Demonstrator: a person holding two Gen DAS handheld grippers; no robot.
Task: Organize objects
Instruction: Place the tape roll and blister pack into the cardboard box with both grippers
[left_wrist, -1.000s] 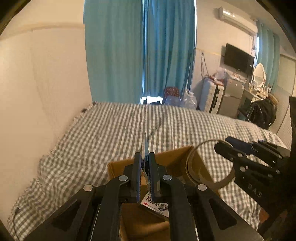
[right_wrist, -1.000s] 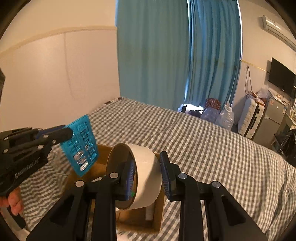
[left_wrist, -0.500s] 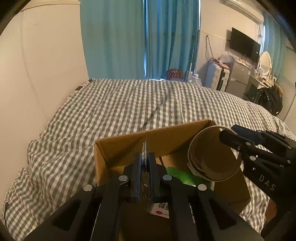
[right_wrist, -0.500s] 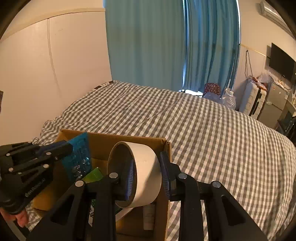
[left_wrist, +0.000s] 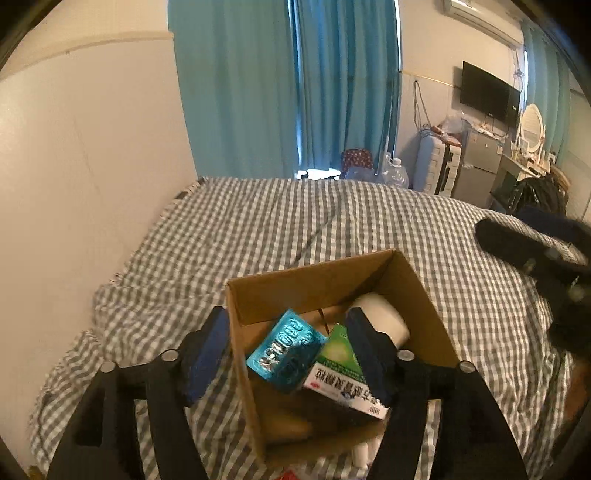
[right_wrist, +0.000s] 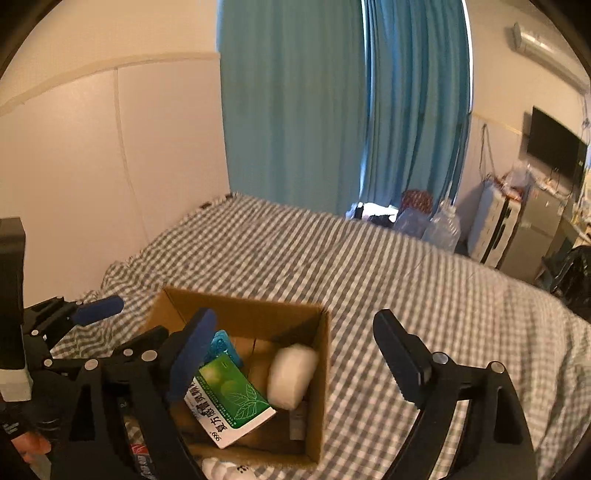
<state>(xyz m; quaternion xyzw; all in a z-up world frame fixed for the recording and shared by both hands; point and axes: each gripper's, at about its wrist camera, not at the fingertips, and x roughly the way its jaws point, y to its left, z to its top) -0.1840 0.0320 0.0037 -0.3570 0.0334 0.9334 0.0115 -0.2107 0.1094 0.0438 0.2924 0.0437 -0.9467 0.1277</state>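
An open cardboard box (left_wrist: 424, 295) (right_wrist: 321, 369) sits on the checked bed. Inside lie a blue blister pack (left_wrist: 284, 350) (right_wrist: 221, 345), a green and white medicine box (left_wrist: 340, 365) (right_wrist: 229, 402) and a white tape roll (left_wrist: 384, 317) (right_wrist: 291, 376). My left gripper (left_wrist: 288, 350) is open and empty above the box, its fingers either side of the box's left part. My right gripper (right_wrist: 295, 354) is open and empty above the box. The right gripper also shows blurred in the left wrist view (left_wrist: 535, 254); the left gripper shows at the left of the right wrist view (right_wrist: 74, 317).
The checked bedspread (left_wrist: 295, 229) (right_wrist: 406, 280) stretches beyond the box. A cream wall (left_wrist: 92, 166) runs along the left, teal curtains (left_wrist: 288, 92) hang at the far end. Small white items (right_wrist: 221, 469) lie at the box's near side.
Both grippers have opened. The blister pack has dropped from the left gripper and the tape roll from the right gripper into the box; both grippers now stand higher.
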